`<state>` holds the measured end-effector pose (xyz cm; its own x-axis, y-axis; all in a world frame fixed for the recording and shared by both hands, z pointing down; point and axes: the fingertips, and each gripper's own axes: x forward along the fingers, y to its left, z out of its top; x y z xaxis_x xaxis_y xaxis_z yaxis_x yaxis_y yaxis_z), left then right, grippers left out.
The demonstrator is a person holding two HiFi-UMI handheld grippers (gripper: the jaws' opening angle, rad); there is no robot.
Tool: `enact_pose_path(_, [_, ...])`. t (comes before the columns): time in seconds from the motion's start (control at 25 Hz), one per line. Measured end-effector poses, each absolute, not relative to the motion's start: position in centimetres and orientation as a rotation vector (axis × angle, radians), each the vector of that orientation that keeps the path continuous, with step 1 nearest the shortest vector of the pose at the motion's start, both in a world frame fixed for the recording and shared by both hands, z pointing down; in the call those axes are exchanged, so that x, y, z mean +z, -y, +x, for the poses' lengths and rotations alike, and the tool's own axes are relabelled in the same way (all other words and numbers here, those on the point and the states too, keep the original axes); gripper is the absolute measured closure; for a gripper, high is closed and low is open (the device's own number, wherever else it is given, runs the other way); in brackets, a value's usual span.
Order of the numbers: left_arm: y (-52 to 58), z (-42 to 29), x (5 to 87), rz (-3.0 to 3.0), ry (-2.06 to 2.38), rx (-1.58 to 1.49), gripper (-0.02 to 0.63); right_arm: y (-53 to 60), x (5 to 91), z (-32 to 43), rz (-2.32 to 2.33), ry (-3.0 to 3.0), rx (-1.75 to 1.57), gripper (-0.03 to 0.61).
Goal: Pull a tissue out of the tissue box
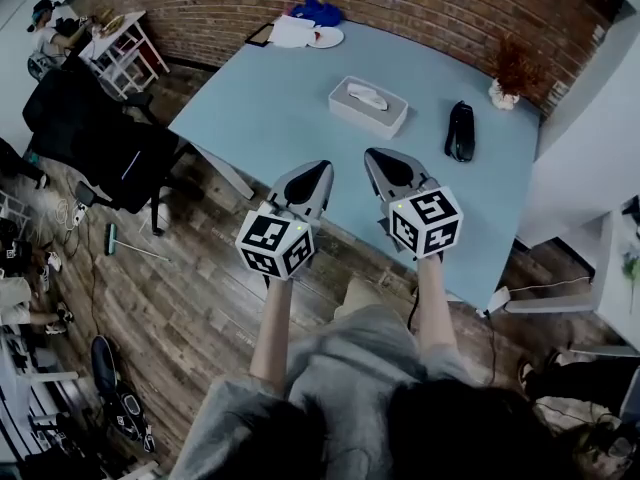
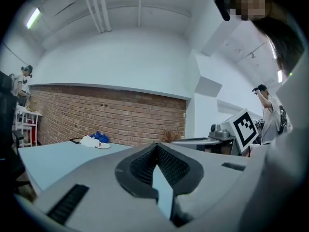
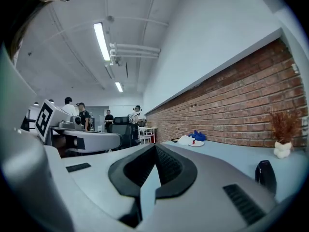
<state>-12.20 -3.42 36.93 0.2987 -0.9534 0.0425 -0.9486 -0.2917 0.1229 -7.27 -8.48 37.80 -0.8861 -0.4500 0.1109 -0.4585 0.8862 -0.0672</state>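
**Both grippers poised short of the box**

The left gripper (image 1: 322, 166) and right gripper (image 1: 373, 154) hang side by side at the table's near edge. Each has its jaws together with nothing between them. Both aim toward the tissue box (image 1: 368, 110), which sits well ahead near the table's middle, a white tissue (image 1: 366, 94) poking from its slot. This looks like a ready stance: the reach is not yet made, and one pair of jaws must part first. A brick wall (image 1: 400, 3) backs the room above a wooden floor (image 1: 180, 298). The pale blue table (image 1: 270, 108) also carries a black object (image 1: 460, 131) and a small dried plant (image 1: 510, 68)
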Motion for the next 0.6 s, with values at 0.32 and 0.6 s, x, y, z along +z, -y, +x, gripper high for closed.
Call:
enact_pose_path(0.32, [6.5,-13.9,38.4,2.411,1.763,-0.058,0.611,12.1,38.3,-8.9,0.73,2.946,0.143,0.58])
enact_pose_path(0.6, [10.5,-16.0,37.4,2.42,1.783,-0.049,0.611,16.6,37.5,-10.0,0.706,2.981,0.202,0.58])
